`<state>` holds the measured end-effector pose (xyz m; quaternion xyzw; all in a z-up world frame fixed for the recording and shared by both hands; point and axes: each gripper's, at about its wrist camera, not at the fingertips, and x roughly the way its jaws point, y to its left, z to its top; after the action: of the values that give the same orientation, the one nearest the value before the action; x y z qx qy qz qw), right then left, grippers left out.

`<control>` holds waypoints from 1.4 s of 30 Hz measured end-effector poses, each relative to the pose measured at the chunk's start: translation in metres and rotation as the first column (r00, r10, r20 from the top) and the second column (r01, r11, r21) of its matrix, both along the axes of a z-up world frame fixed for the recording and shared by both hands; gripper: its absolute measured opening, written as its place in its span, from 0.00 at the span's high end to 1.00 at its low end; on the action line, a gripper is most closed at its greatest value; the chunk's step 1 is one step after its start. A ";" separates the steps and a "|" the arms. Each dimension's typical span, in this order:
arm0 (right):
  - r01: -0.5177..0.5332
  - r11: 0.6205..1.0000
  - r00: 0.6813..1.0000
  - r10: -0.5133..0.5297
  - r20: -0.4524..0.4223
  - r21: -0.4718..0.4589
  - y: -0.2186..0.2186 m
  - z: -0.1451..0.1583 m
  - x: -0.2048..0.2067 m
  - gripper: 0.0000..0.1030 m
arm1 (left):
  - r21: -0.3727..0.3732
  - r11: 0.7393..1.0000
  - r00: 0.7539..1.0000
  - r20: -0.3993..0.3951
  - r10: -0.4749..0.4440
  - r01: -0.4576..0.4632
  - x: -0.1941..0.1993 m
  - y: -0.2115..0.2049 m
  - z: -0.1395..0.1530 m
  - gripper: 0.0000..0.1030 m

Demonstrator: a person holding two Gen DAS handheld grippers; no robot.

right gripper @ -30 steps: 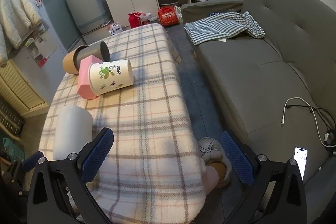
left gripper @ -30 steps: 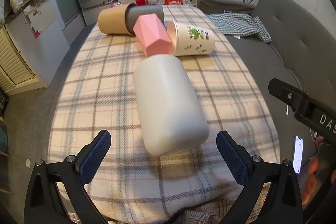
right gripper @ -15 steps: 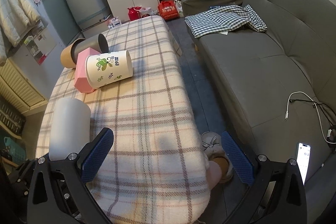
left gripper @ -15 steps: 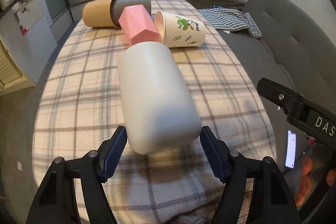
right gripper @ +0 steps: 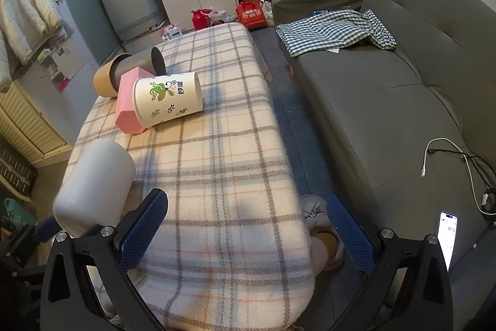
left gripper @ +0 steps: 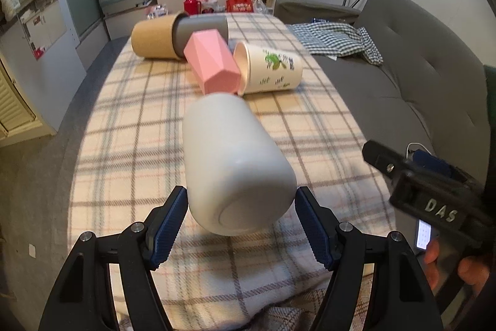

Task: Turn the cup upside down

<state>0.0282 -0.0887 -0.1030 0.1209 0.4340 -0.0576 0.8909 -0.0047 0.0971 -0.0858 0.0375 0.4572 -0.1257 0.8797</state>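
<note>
Left gripper (left gripper: 241,221) clamps white cup (left gripper: 235,163) near base; rotate slowly, mouth down. Right gripper (right gripper: 248,233) spread, idle.

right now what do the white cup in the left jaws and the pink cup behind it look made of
White cup: looks like matte ceramic or plastic, with a smooth, even surface, soft highlights and no print; I can't tell which. Pink cup: likely moulded plastic or glazed ceramic, with flat angular facets and crisp edges in uniform colour and a faint sheen.

Five cups: one white cup (left gripper: 232,163), one pink (left gripper: 212,69), one printed (left gripper: 269,70), one tan (left gripper: 153,36), one grey (left gripper: 201,27).
</note>
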 end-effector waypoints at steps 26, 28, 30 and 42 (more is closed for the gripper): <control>-0.002 1.000 1.000 0.002 -0.009 0.005 0.003 -0.002 -0.001 0.00 | -0.050 0.999 0.999 0.043 0.007 -0.005 0.027 0.007 0.036 0.31; -0.002 1.000 1.000 0.002 -0.010 0.004 0.002 -0.002 -0.001 0.00 | -0.064 0.998 0.998 0.056 0.008 -0.005 0.031 0.005 0.039 0.31; -0.002 1.000 1.000 0.002 -0.012 0.003 0.002 -0.003 0.000 0.00 | -0.080 0.997 0.998 0.068 0.012 -0.007 0.037 0.004 0.041 0.31; -0.002 1.000 1.000 0.001 -0.025 -0.011 0.002 -0.003 0.003 0.00 | -0.090 0.996 0.997 0.074 0.026 -0.019 0.049 0.012 0.022 0.32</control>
<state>0.0315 -0.0868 -0.1064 0.1152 0.4448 -0.0607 0.8861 0.0439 0.1091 -0.0641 -0.0023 0.4180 -0.1345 0.8985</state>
